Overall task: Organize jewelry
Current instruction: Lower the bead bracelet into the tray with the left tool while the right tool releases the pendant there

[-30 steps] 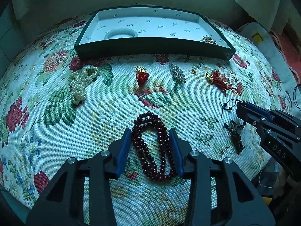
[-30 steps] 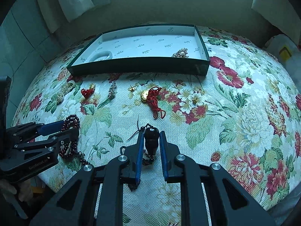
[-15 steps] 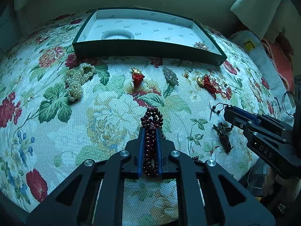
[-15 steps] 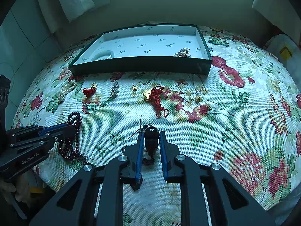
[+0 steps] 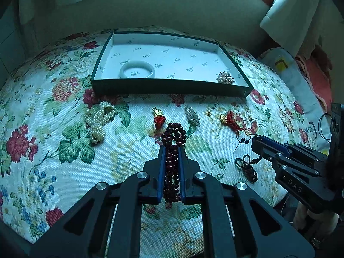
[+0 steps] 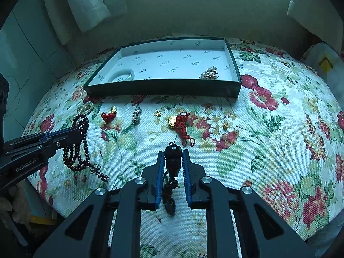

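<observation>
**Both grippers hold beads, most jewelry not yet in the box**

Left gripper is squeezed tight on the dark red bead string. In the right wrist view most of the string hangs below that gripper, with its tail end resting on the flowery cloth. Right gripper is clamped on a dark pendant with a knotted cord hanging under it.

The green box sits at the far side of the cloth. Only two things lie in it: a white bangle and a sparkly brooch.

Lots is left, I think. The pearl necklace, two red tassel charms, a silver leaf pin and a tiny gold stud lie on the cloth near the box.
</observation>
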A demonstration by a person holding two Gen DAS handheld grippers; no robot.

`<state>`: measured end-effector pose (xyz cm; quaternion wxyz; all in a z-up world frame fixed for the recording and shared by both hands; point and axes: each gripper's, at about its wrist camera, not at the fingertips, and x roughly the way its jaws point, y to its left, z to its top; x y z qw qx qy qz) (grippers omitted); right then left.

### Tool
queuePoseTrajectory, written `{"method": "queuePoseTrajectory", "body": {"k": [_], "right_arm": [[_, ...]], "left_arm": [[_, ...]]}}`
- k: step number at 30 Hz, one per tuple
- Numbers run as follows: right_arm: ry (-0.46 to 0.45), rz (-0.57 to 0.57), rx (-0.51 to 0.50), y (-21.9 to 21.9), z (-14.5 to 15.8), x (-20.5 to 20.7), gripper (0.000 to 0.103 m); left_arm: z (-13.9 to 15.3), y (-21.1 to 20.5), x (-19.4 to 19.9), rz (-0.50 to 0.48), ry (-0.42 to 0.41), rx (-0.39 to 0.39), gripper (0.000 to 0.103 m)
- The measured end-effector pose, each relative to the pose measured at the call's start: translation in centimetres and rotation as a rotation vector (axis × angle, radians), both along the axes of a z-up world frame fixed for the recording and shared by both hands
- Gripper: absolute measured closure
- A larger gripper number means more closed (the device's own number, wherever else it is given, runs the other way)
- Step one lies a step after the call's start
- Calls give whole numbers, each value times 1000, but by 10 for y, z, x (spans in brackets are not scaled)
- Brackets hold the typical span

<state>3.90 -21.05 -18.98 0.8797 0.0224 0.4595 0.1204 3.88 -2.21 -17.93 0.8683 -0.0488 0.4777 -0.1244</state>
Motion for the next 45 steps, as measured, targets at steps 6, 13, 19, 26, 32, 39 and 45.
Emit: {"method": "queuePoseTrajectory", "body": {"k": [6,13,19,26,32,39,45], "right_arm": [[-63,8,19,3,25,18,86],[-172,14,22,12,58,57,86],[-226,-1,48,16,72,100,86],[-143,-10,58,20,38,144,86],[-50,-5,29,25,-2,160,86],[-11,-11,21,22,-22,167,86],[-8,-23,39,18,-25,168,84]], "left_arm": [[21,-5,23,-14,-55,-13,92],[40,-16,66,-17,-118,-17,92],[46,-28,111,-20,-162,-27,92],[6,-35,153,4,-98,3,92],[-29,-43,172,-5,-35,20,92],[-47,-50,180,-18,-6,35,90],[-47,-50,180,-17,-3,39,76]]}}
